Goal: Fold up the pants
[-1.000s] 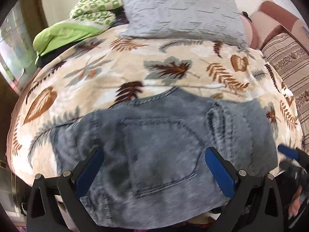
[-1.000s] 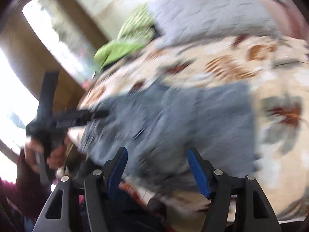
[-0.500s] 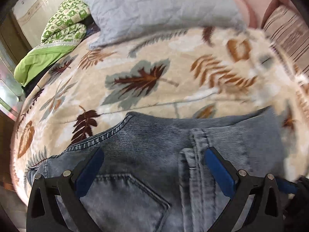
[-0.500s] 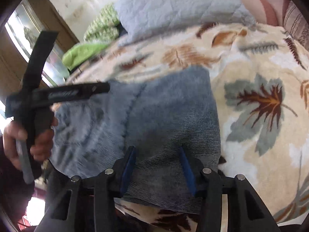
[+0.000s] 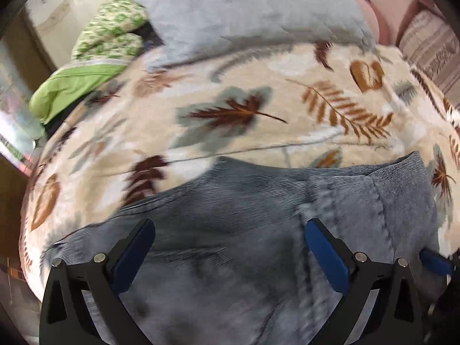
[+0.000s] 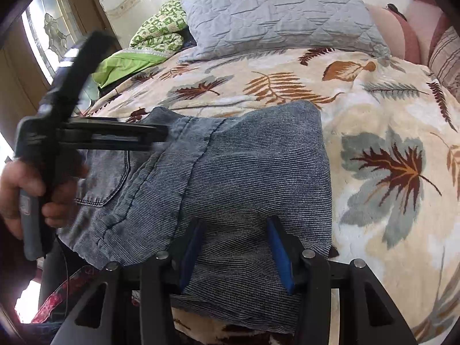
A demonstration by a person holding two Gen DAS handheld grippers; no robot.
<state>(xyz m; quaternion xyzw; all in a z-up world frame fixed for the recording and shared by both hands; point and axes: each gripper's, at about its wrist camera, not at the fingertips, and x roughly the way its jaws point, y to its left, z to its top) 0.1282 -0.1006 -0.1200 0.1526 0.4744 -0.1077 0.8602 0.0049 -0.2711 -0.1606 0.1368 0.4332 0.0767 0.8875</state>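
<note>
One pair of jeans (image 6: 230, 166) lies on one bed (image 6: 373, 109). Beyond the jeans sit one grey pillow (image 6: 276, 11) and one green blanket (image 6: 143, 49). Two claws show: left claw (image 5: 230, 247), right claw (image 6: 235, 247).

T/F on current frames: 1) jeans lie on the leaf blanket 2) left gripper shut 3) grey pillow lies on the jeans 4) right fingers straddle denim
1) The jeans lie on the leaf-print blanket. True.
2) The left gripper is shut. False: its fingers stand wide apart over the denim.
3) The grey pillow lies on the jeans. False: it sits at the far end of the bed, apart from them.
4) The right gripper has denim between its fingers. True; its fingers are apart, not clamped.
</note>
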